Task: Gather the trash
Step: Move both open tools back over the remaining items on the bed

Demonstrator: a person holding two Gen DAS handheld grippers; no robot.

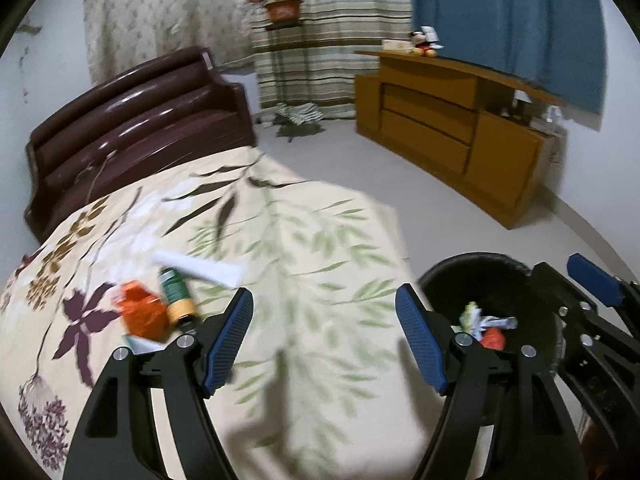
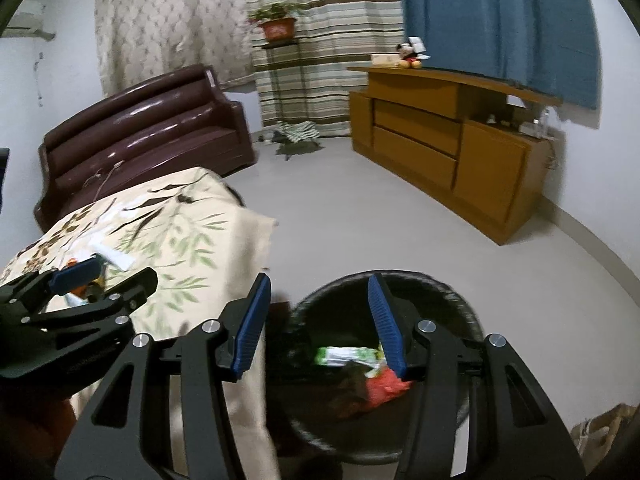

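Both grippers are spread wide and hold nothing: your left gripper (image 1: 324,336) hangs over the floral bedspread (image 1: 304,248), your right gripper (image 2: 318,322) over the black bin (image 2: 452,300).

Several pieces of trash lie to the left of your left jaws, just beyond the left fingertip (image 1: 240,312): an orange wrapper (image 1: 144,314), a green-and-yellow bottle (image 1: 178,298) touching it, and a white strip (image 1: 200,268) a little further ahead. None sits between the jaws.

The likeliest trouble, as I judge it, is closing where you are now: you would pinch only cloth and drag the bedspread. Swing left first. The bottle looks round and lies on its side, so a nudge from one finger could roll it away across the soft cover. The wrapper is crinkled and light; a shallow pinch may let it slip free on the way over.

Inside the bin, below your right jaws, a green packet (image 2: 346,356) and a red wrapper (image 2: 384,390) already rest.
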